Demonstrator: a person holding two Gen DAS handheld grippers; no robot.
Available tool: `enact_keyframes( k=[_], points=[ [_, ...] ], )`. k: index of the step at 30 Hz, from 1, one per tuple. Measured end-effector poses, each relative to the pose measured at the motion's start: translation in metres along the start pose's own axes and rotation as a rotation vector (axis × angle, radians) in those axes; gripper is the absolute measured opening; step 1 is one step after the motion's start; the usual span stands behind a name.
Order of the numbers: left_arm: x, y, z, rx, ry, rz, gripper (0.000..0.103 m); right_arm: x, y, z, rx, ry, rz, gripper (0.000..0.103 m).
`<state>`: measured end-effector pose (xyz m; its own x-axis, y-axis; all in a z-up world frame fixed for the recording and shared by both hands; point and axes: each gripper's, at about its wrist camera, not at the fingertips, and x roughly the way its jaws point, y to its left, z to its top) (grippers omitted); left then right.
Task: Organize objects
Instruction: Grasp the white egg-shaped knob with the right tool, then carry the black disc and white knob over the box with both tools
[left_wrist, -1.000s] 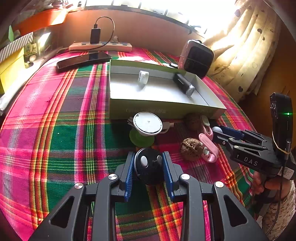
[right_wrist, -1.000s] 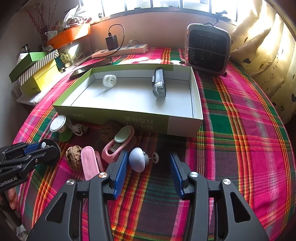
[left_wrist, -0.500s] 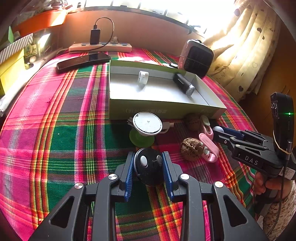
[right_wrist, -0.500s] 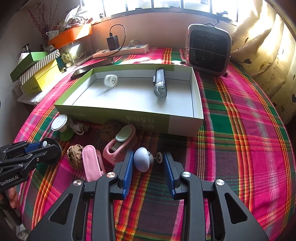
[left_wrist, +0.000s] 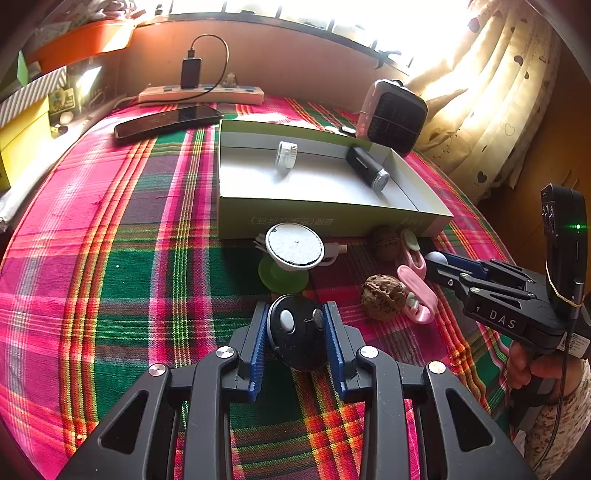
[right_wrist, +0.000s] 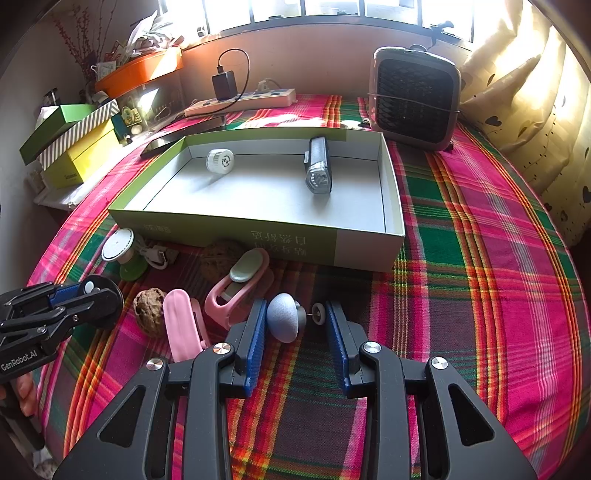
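- Pinching a black disc (left_wrist: 297, 339) from both sides with the blue pads of the left hand-held gripper (left_wrist: 295, 309), low over the surface (right_wrist: 480, 258), just short of a white-topped green spool (left_wrist: 293, 245).
- Having just been closing on a grey-blue knob (right_wrist: 282, 321) with the right hand-held gripper (right_wrist: 295, 304): dome against the left pad, small end cap against the right, the knob nipped between them down at the cloth.
- Scattered between the two, left to right: a walnut (right_wrist: 149, 312), a pink clip (right_wrist: 181, 325), a second pink clip with a grey pad (right_wrist: 240, 284).
- Just behind these, an open green box (right_wrist: 221, 229) holding a white cap (right_wrist: 219, 160) and a black-and-silver torch (right_wrist: 317, 166), well apart from each other.
- Draped over the surface in pink, green and orange plaid.
- Ranged along the far side, left to right: stacked yellow and green boxes (right_wrist: 74, 147), an orange tray (right_wrist: 140, 72), a dark phone (left_wrist: 166, 120), a power strip (right_wrist: 240, 101) with a black charger plugged in, a small fan heater (right_wrist: 415, 98), cream curtains (right_wrist: 535, 92) dotted with hearts; bright window above.
- Lettered "GenRobot.AI" on the left tool's side, "DAS" on the right's; printed with Chinese characters along the box front, too small to read with any confidence.
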<state>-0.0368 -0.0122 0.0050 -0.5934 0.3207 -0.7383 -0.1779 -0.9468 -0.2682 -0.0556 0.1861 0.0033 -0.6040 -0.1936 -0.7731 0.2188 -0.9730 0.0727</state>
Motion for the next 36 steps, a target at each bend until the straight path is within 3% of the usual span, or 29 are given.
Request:
enact_keyframes(
  k=[14, 36],
  points=[
    [-0.003, -0.002, 0.004, 0.033, -0.006, 0.026, 0.026, -0.004, -0.001, 0.004, 0.001, -0.014, 0.000, 0.033],
    [-0.019, -0.022, 0.046, 0.104, -0.084, 0.054, 0.026, -0.030, -0.005, 0.036, -0.008, -0.107, -0.011, 0.033]
  ],
)
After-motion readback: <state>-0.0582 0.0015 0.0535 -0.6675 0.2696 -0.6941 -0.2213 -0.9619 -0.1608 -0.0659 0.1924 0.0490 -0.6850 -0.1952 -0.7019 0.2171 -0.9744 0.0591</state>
